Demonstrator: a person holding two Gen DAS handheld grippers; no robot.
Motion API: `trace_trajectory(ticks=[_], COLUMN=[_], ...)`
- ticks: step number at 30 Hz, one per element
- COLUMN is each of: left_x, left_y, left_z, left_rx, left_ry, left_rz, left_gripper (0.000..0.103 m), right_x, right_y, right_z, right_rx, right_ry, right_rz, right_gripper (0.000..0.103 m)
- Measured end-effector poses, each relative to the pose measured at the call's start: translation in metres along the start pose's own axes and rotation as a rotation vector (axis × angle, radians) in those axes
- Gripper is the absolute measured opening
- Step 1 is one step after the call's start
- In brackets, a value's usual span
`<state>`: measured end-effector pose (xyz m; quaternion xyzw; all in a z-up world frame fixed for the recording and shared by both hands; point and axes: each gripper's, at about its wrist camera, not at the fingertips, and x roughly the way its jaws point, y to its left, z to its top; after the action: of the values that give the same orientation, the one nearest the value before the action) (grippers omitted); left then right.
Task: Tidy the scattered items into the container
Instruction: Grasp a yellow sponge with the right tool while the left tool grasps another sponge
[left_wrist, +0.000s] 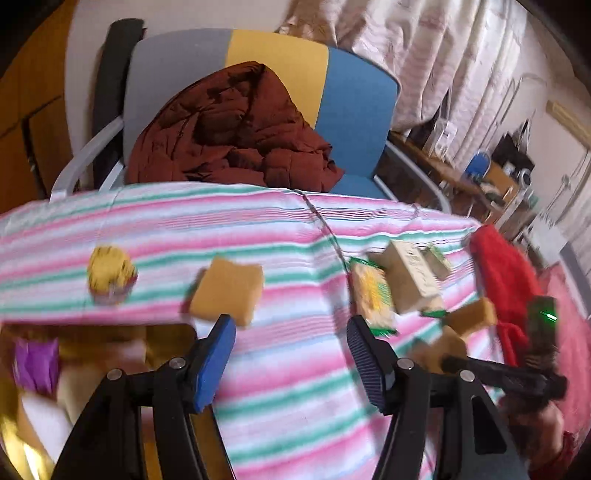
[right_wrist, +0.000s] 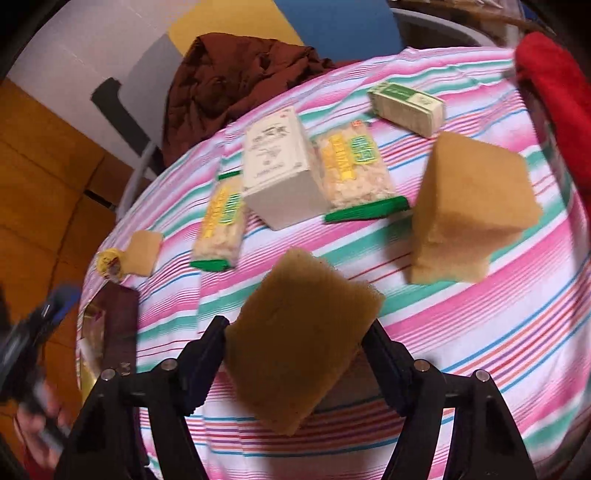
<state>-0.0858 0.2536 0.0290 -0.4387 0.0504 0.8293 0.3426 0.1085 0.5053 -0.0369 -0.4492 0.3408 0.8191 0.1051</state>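
My right gripper is shut on a tan sponge, held above the striped cloth. A second tan sponge stands to its right. Two snack packets, a white box and a green-white carton lie beyond. My left gripper is open and empty above the cloth, just short of another tan sponge. A yellow cup sits to its left. The container lies at the lower left, holding a purple item. The right gripper shows at the right with its sponge.
A chair with a brown jacket stands behind the table. A red cloth lies at the table's right edge. Cardboard boxes stand at the left. The container and the left gripper show at the left of the right wrist view.
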Motion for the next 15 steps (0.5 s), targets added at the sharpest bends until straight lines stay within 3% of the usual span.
trace_trajectory(ticks=[7, 10, 15], left_x=[0.066, 0.083, 0.103], left_y=[0.016, 0.027, 0.029], left_z=[0.028, 0.035, 0.040], left_rx=[0.033, -0.007, 0.055], left_ry=[0.131, 0.181, 0.227], left_rz=[0.140, 0.141, 0.194], left_gripper=[0.063, 0.063, 0.064], right_x=[0.004, 0.005, 0.011], right_y=[0.011, 0.013, 0.019], right_z=[-0.002, -0.002, -0.003], right_rx=[-0.026, -0.026, -0.034], right_ry=[0.013, 0.011, 0.031], right_rz=[0.052, 0.055, 0.077], right_gripper=[0.073, 0.073, 0.074])
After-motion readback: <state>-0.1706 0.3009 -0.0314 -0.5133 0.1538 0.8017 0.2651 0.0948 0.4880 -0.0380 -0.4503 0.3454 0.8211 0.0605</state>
